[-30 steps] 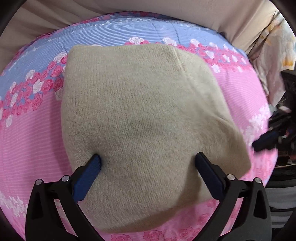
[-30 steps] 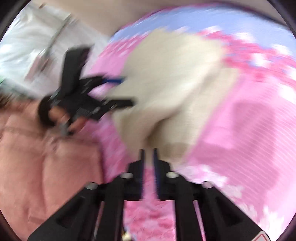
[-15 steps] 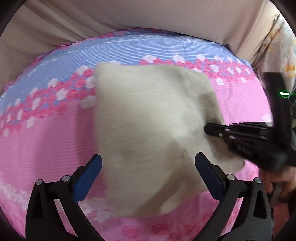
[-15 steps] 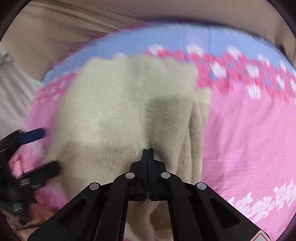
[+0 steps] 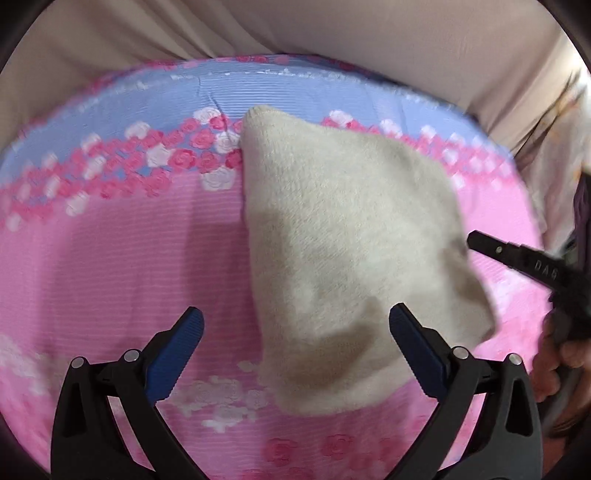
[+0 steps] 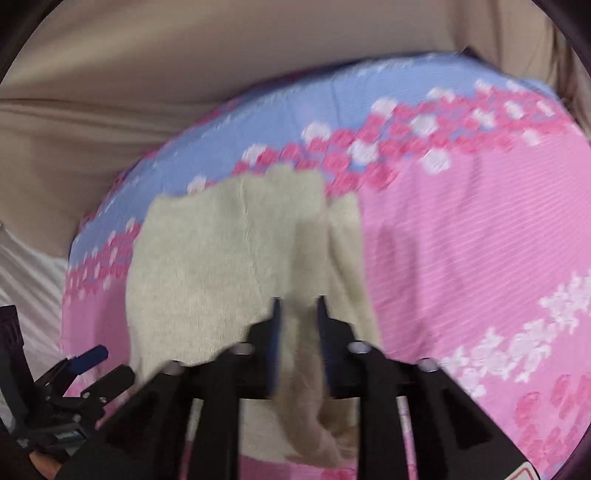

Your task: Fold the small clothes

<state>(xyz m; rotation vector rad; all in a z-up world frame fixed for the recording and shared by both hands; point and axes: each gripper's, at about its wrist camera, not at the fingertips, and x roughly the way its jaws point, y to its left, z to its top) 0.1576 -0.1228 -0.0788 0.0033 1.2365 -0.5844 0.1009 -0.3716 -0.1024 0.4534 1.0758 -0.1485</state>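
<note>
A beige knitted garment lies folded on the pink and blue flowered sheet. My left gripper is open and empty, its blue-padded fingers just above the garment's near left part. The right gripper shows at the right edge of the left wrist view, by the garment's right side. In the right wrist view the garment lies below my right gripper, whose jaws stand a little apart over a fold of the cloth. The left gripper also shows at the lower left.
A beige cloth backdrop hangs behind the sheet's far edge. Light patterned fabric lies off the right side. White cloth lies at the left of the right wrist view. Bare sheet lies left of the garment.
My right gripper was shut on the garment's edge and carried it over; its jaws have now parted and it has pulled back. The left gripper has shifted left and stayed open.
</note>
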